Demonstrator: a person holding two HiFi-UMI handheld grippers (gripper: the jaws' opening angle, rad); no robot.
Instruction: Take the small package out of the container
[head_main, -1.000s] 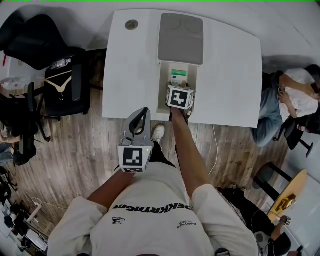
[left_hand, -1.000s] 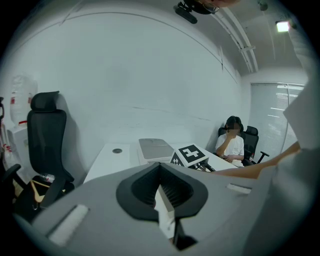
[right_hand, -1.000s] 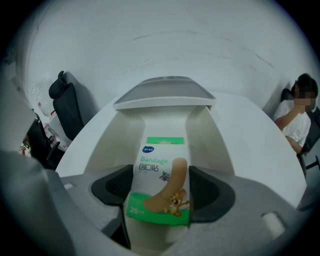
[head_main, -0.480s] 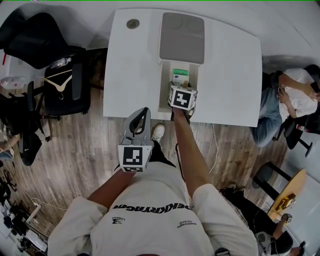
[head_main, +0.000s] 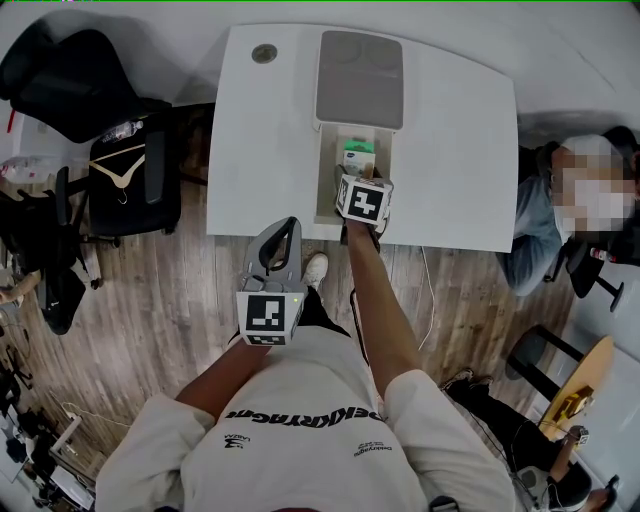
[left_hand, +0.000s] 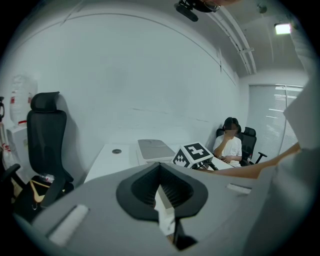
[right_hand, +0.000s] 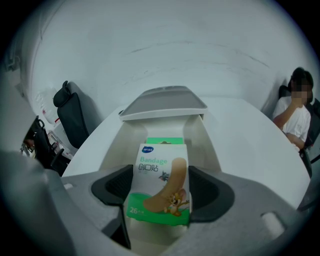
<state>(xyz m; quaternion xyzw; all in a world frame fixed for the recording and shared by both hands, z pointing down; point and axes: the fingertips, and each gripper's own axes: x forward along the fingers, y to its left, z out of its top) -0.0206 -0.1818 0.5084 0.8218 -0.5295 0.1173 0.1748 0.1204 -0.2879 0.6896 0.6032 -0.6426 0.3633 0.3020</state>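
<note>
A small green and white bandage package (right_hand: 159, 185) stands upright between the jaws of my right gripper (right_hand: 161, 192), which is shut on it. It is held over the near end of the open white container (right_hand: 120, 145). A second green package (right_hand: 165, 141) lies deeper in the container, in front of the raised grey lid (right_hand: 164, 102). In the head view the right gripper (head_main: 359, 182) is at the container's (head_main: 326, 170) near end, on the white table (head_main: 450, 150). My left gripper (head_main: 283, 232) hangs off the table's front edge, shut and holding nothing (left_hand: 160, 172).
A person sits in a chair to the right of the table (head_main: 565, 200). Black office chairs (head_main: 120, 160) stand to the left on the wooden floor. A round cable hole (head_main: 264, 53) is in the table's far left corner.
The right gripper with the package has drawn back slightly toward the table's near edge. The left gripper has stayed where it was.
</note>
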